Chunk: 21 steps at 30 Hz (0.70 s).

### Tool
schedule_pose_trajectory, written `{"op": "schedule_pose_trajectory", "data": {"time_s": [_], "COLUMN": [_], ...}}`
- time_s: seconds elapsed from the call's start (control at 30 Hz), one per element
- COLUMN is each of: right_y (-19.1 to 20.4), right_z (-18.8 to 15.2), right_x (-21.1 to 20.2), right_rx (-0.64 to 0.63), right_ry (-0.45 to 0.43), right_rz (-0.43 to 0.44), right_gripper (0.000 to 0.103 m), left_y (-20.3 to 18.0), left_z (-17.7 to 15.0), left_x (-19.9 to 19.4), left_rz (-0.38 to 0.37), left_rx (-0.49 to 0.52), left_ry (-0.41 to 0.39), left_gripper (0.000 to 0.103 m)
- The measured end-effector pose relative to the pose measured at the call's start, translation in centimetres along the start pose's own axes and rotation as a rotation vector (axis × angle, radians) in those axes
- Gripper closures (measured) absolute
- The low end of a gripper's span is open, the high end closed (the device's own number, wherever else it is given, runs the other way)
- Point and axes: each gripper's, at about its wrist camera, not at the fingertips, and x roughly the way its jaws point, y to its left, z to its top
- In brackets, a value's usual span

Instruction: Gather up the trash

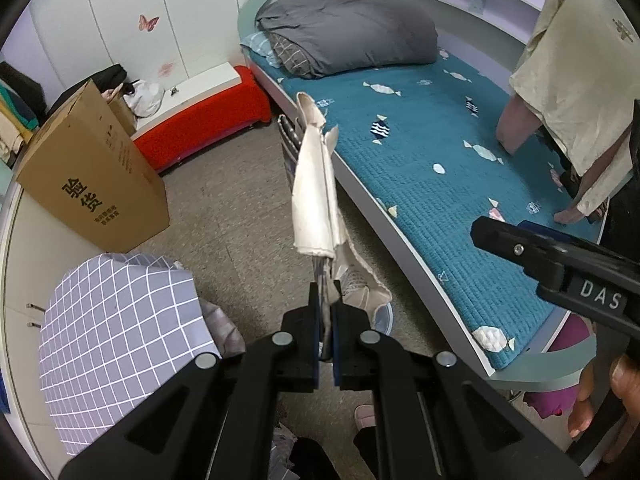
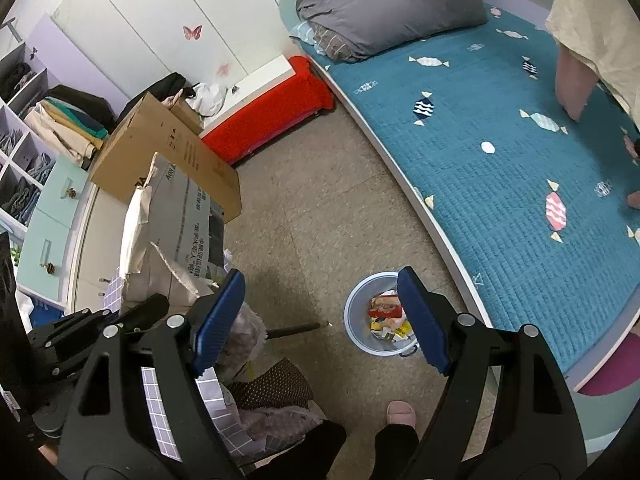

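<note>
My left gripper is shut on a flat, torn grey-and-white plastic mailer bag and holds it upright in the air above the floor. The same bag shows in the right wrist view, at the left, with printed text on it. My right gripper is open and empty, high above a small pale-blue trash bin on the floor that holds several wrappers. The bin's rim peeks out under the bag in the left wrist view. The right gripper's body shows at the right of that view.
A bed with a teal quilt and grey duvet runs along the right. A cardboard box, a red-covered bench and a checked grey cloth stand at the left. A pink slipper is near the bottom.
</note>
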Motion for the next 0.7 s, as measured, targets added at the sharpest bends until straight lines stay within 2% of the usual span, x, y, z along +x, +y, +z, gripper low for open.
{"op": "schedule_pose_trajectory", "data": {"time_s": [0.63,0.7], "right_y": [-1.8,-2.1], "right_z": [0.5,0.6], "right_x": [-2.4,-2.3], "right_rx": [0.021,0.035], "right_ry": [-0.065,-0.063], "right_rz": [-0.01,-0.004], "right_gripper": [0.025,0.025], "left_y": [-2.5,-2.7], "left_z": [1.5,1.8], "left_x": [1.3,1.4], "left_rz": [-0.017,-0.015], "left_rx": [0.033,0.031], "left_ry": [0.011,0.007], "left_gripper": [0.098,0.095]}}
